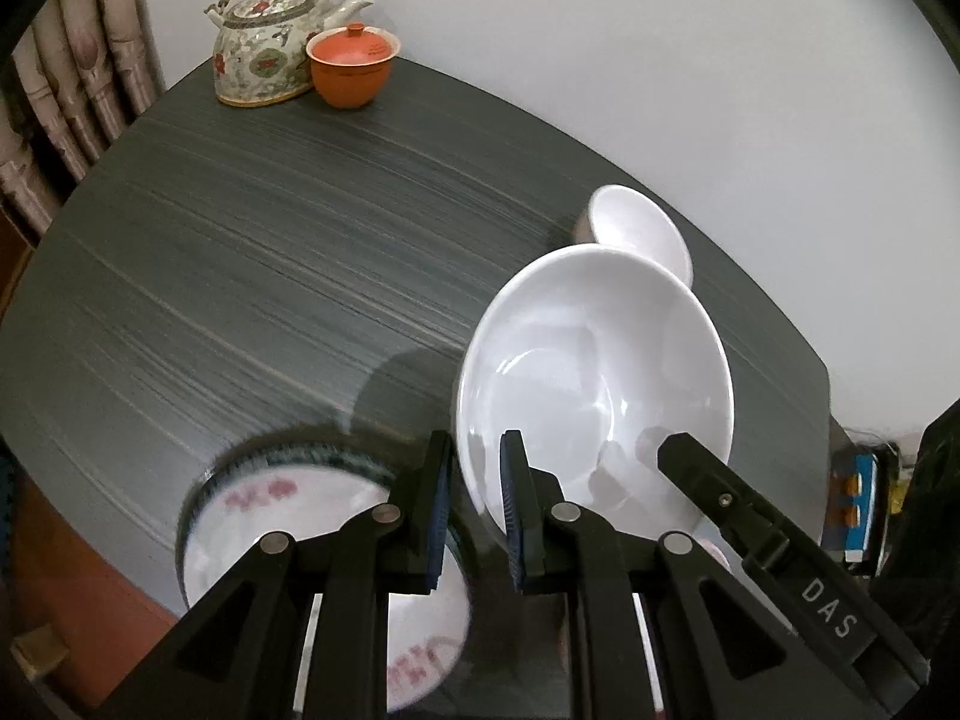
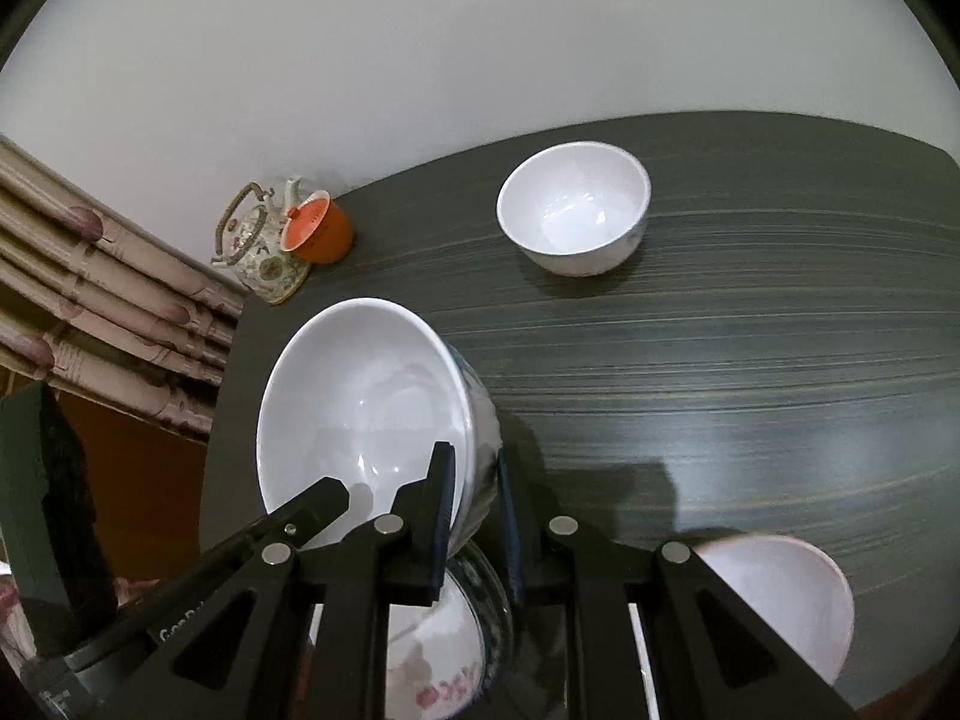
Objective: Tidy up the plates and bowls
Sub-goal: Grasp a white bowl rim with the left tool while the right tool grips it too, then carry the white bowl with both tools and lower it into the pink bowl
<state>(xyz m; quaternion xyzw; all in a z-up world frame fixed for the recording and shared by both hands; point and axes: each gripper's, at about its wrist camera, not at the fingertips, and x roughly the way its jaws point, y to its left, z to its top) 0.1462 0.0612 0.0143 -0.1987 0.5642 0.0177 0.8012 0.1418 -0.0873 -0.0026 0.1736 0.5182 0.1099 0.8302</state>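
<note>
Two hand-held grippers, left (image 1: 477,504) and right (image 2: 477,510), each clamped tight on opposite rims of one raised white bowl (image 1: 594,372).

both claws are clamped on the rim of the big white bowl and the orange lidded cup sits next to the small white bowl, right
Not quite. The orange cup sits next to the teapot, as the left wrist view shows; the small bowl stands apart. Both the left claw and the right claw do clamp the big bowl's rim.
</note>
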